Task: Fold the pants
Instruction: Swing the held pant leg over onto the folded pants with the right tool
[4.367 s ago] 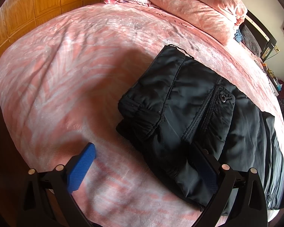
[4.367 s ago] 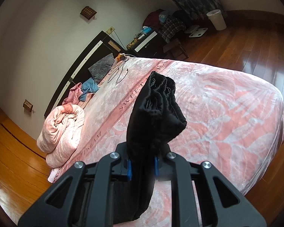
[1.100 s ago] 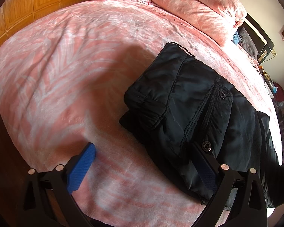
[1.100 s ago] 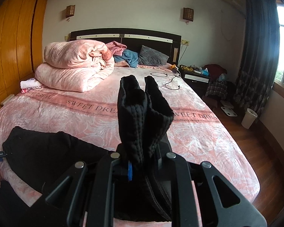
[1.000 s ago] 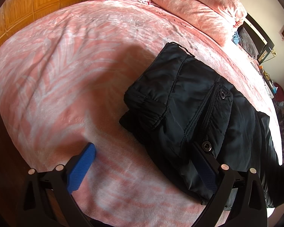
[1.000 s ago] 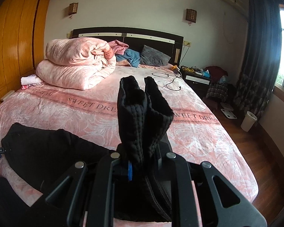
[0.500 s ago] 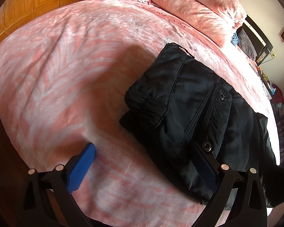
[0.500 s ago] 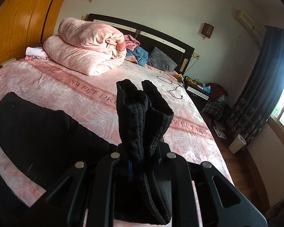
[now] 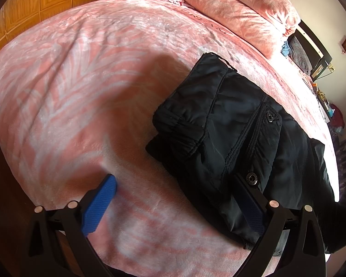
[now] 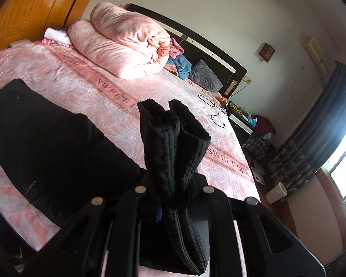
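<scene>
Black pants [image 9: 237, 124] lie on the pink bedspread [image 9: 80, 80], waist end with two snaps toward me in the left wrist view. My left gripper [image 9: 175, 198] stands open just above the bed's near edge. Its left blue pad [image 9: 99, 205] is over bare bedspread and its right pad [image 9: 249, 200] lies at the waist edge of the pants. In the right wrist view my right gripper [image 10: 170, 205] is shut on the bunched leg cuffs [image 10: 170, 138], which stick up between its fingers. The rest of the pants [image 10: 53, 143] spreads flat to the left below it.
A rolled pink duvet [image 10: 124, 43] and small cushions lie by the dark headboard [image 10: 210, 48]. A black cable [image 10: 214, 113] lies on the bed's far side. A wooden wardrobe [image 10: 34, 11] stands left. A cluttered nightstand [image 10: 244, 120] and white bin [image 10: 276, 191] stand on the right.
My right gripper has rolled and come lower and nearer over the bed with the cuffs still clamped; the flat pants now fill more of its view. The left gripper has stayed put.
</scene>
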The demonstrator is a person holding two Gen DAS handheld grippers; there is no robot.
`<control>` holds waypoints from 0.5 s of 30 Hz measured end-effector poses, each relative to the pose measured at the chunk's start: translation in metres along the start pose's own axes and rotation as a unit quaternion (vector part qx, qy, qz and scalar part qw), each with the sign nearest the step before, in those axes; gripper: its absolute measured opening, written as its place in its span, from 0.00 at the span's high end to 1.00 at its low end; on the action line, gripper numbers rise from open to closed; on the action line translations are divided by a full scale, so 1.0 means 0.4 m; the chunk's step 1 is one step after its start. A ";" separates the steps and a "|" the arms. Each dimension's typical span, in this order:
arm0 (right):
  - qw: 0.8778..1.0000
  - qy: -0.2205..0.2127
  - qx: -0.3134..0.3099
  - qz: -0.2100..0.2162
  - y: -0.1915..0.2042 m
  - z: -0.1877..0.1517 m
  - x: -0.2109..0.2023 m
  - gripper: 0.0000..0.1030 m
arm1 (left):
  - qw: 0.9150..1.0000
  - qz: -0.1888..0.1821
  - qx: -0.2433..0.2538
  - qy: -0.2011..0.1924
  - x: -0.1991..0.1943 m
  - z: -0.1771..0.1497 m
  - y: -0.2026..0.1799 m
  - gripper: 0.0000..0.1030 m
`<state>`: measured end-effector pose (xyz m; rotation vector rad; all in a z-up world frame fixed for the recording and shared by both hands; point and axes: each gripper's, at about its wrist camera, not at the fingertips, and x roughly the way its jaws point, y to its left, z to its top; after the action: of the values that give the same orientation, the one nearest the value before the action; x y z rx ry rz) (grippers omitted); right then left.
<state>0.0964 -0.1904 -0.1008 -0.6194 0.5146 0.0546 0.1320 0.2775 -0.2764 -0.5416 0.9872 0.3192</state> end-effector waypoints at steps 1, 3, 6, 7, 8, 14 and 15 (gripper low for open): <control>1.000 0.000 -0.011 -0.005 0.015 -0.002 0.001 0.86 | 1.000 0.000 0.000 0.000 0.000 0.000 0.000 0.04; 0.999 0.001 -0.041 -0.022 0.054 -0.006 0.008 0.86 | 1.000 0.000 0.000 0.000 0.000 0.000 0.000 0.04; 0.994 0.001 -0.101 -0.047 0.122 -0.021 0.023 0.86 | 1.000 0.000 0.000 0.000 0.000 0.001 0.001 0.04; 0.991 0.000 -0.120 -0.053 0.145 -0.027 0.026 0.86 | 1.000 -0.001 -0.001 0.000 0.000 0.000 0.001 0.04; 0.989 0.001 -0.139 -0.058 0.167 -0.033 0.031 0.86 | 1.000 -0.002 -0.001 0.000 0.001 0.001 0.002 0.04; 0.968 0.009 -0.234 -0.088 0.274 -0.073 0.072 0.86 | 1.000 -0.005 -0.004 0.000 0.000 -0.001 0.003 0.04; 0.964 0.013 -0.249 -0.092 0.289 -0.081 0.080 0.86 | 1.000 -0.006 -0.004 0.000 0.000 -0.001 0.004 0.04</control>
<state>0.0869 -0.1174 -0.2011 -1.1600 0.4671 -0.0009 0.1311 0.2786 -0.2769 -0.5549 0.9832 0.3138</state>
